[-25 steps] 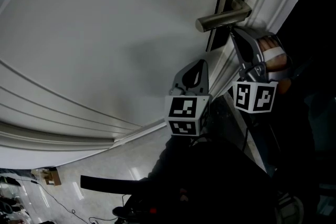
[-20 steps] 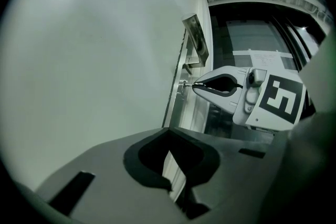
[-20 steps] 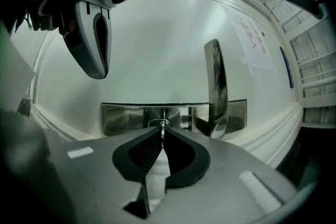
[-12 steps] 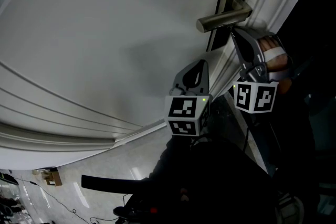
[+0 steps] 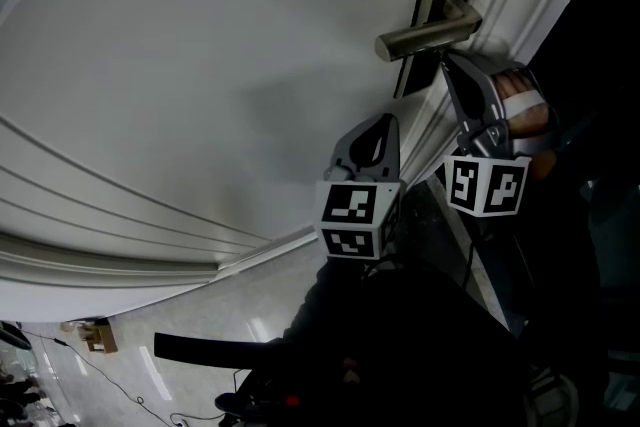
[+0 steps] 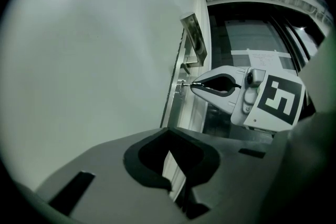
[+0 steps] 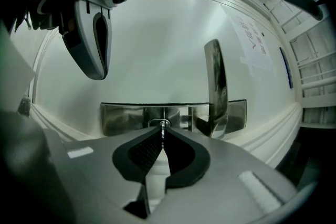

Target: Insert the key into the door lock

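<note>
Two grippers work at a white door (image 5: 200, 65). Right gripper (image 7: 163, 139) fingers pinch the key (image 7: 163, 131), tip at the keyhole (image 7: 163, 123) in the steel lock plate (image 7: 121, 117), beside the lever handle (image 7: 216, 86). Left gripper (image 6: 168, 132) fingers together, empty, off to the side. Only the gripper views show key meeting plate; in the head view the right gripper covers it.

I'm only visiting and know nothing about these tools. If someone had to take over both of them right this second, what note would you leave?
Right gripper: shut on the key, its tip at the keyhole in the metal lock plate, beside the door handle.
Left gripper: shut, empty, beside the door, off the lock.
Done: key gripped and lined up; its depth can't be told.
Left: push it fully home.
</note>
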Demonstrator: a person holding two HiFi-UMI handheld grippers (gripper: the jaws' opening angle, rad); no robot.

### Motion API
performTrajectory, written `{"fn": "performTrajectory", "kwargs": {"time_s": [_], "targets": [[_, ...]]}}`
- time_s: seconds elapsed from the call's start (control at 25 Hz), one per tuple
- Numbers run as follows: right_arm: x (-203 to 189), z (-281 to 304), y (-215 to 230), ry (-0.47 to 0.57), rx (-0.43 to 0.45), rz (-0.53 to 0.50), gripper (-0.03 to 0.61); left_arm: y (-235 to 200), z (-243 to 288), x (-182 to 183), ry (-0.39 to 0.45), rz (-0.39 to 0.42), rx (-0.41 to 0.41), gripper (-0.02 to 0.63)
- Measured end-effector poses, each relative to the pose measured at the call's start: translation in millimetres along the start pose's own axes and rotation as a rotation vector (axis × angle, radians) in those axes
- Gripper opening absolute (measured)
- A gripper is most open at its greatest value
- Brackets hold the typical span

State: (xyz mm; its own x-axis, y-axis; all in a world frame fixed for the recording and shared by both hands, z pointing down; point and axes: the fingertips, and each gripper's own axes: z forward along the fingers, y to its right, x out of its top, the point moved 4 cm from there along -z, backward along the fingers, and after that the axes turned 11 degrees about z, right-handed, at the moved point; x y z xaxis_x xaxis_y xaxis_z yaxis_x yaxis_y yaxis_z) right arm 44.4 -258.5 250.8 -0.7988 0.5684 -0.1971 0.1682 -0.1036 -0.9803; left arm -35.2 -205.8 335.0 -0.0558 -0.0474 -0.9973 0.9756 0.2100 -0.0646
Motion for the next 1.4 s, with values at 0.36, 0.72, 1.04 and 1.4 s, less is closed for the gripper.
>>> {"fn": "performTrajectory", "kwargs": {"time_s": [0.36, 0.72, 1.04, 1.4], "targets": [[-1.4, 1.6, -0.8, -0.002, 0.003, 0.006, 0.012, 0.7, 1.9, -0.5, 0.001, 0.0, -0.001, 0.0], [-1.8, 1.6, -1.0, -0.006, 0.001, 0.003, 0.012, -0.3, 0.6, -0.3, 0.002, 0.007, -0.006, 0.002], [-0.5, 2.3, -0.1, -0.009, -0.001, 0.005, 0.012, -3.0, -0.3, 1.3, 0.002, 0.012, -0.004, 0.002], [-1.5, 3.2, -0.6, -0.012, -0.001, 0.006, 0.012, -4.0, 1.7, 2.3, 0.001, 0.016, -0.009, 0.001]]}}
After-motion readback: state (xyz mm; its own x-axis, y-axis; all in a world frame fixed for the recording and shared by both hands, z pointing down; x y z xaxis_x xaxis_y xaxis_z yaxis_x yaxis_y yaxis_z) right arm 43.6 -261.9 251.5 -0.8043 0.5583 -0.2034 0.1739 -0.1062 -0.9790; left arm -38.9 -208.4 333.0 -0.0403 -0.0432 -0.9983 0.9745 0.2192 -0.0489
